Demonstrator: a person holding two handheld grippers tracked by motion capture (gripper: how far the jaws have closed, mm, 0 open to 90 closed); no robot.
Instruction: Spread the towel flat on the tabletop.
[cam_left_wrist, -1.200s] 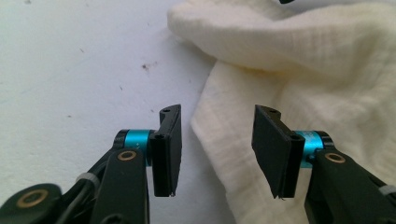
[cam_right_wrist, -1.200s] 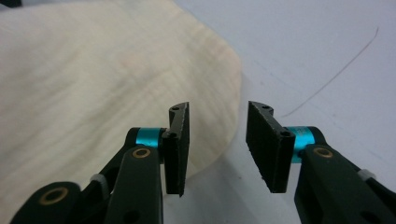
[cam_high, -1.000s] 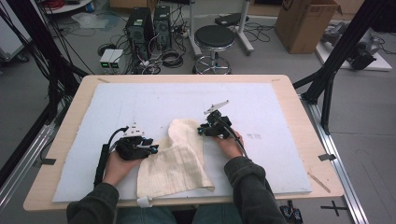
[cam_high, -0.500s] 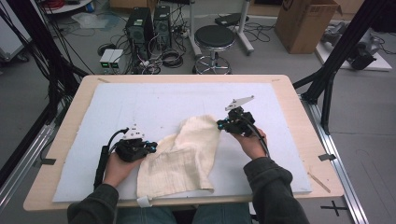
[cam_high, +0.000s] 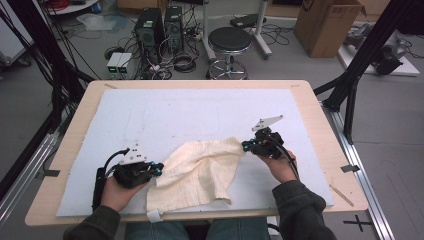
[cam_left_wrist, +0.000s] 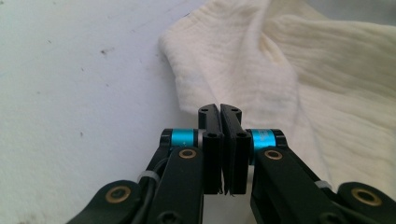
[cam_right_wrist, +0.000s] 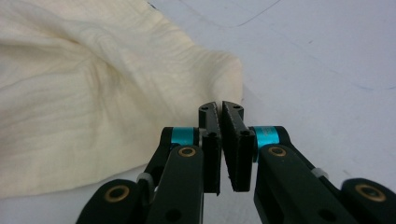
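Cloth: cream, rumpled, lying on the white mat at the table's 6 o'clock edge.
Left gripper: at the cloth's 9 o'clock corner; jaws just closed, pinching a thin fold of its edge.
Right gripper: at the cloth's 2 o'clock corner; jaws pressed together on that corner.

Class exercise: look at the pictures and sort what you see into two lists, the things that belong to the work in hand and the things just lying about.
Part of the job:
cream cloth
left hand-held gripper, shut at the cloth's edge
right hand-held gripper, shut at the cloth's far corner
white mat

Just lying about:
black stool
cardboard box
computer towers
floor cables
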